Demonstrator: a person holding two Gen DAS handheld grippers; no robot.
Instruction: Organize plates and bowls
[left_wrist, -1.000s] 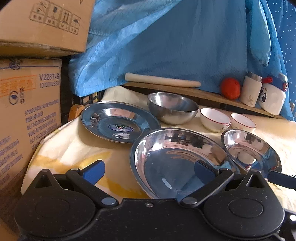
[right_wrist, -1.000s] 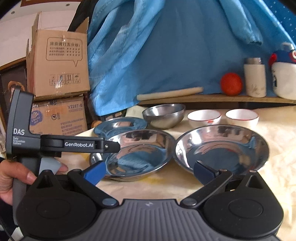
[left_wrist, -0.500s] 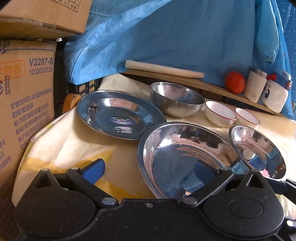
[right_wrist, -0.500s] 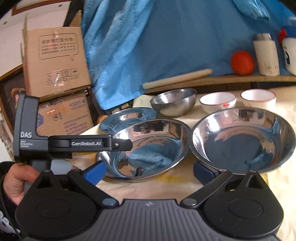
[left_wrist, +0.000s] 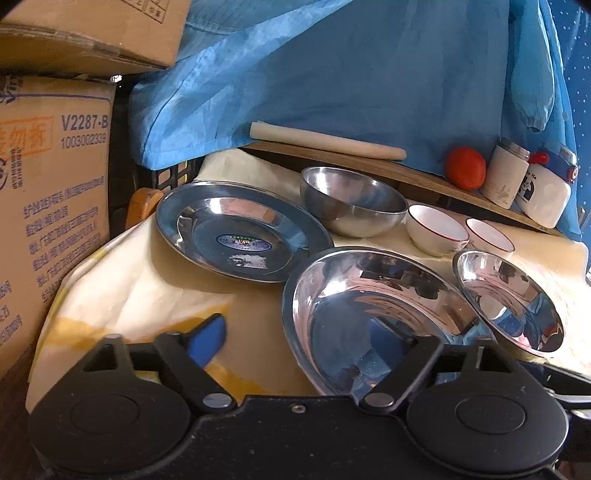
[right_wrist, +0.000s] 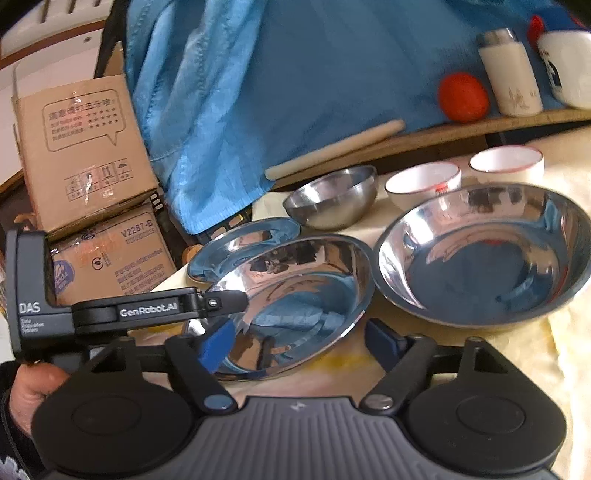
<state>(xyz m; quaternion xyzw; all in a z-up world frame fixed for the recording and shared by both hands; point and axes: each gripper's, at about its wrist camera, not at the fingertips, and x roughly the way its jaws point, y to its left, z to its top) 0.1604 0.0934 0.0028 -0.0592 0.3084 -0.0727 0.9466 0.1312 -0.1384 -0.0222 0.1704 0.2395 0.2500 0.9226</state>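
Two deep steel dishes sit side by side on the yellow cloth: the middle dish (left_wrist: 369, 310) (right_wrist: 295, 288) and the right dish (left_wrist: 509, 299) (right_wrist: 487, 254). Behind them lie a flat steel plate (left_wrist: 240, 236) with a sticker, a steel bowl (left_wrist: 351, 206) and two white bowls (left_wrist: 436, 229) (left_wrist: 487, 236). My left gripper (left_wrist: 295, 339) straddles the middle dish's near-left rim, its jaws closing, pads clear of the steel. My right gripper (right_wrist: 301, 343) hovers at that dish's near edge, jaws closing too, one finger in the gap between the dishes. The left gripper (right_wrist: 221, 302) also shows there.
Stacked cardboard boxes (left_wrist: 48, 184) stand left of the table. A blue cloth (left_wrist: 332, 74) hangs behind. A wooden shelf holds a rolling pin (left_wrist: 325, 140), an orange ball (left_wrist: 464, 168) and two white containers (left_wrist: 506, 173). A person's hand (right_wrist: 33, 384) grips the left tool.
Both grippers' jaws have narrowed. The right view has rolled, tilting the scene, and come a little closer to the dishes. The left gripper has edged nearer the middle dish's rim.
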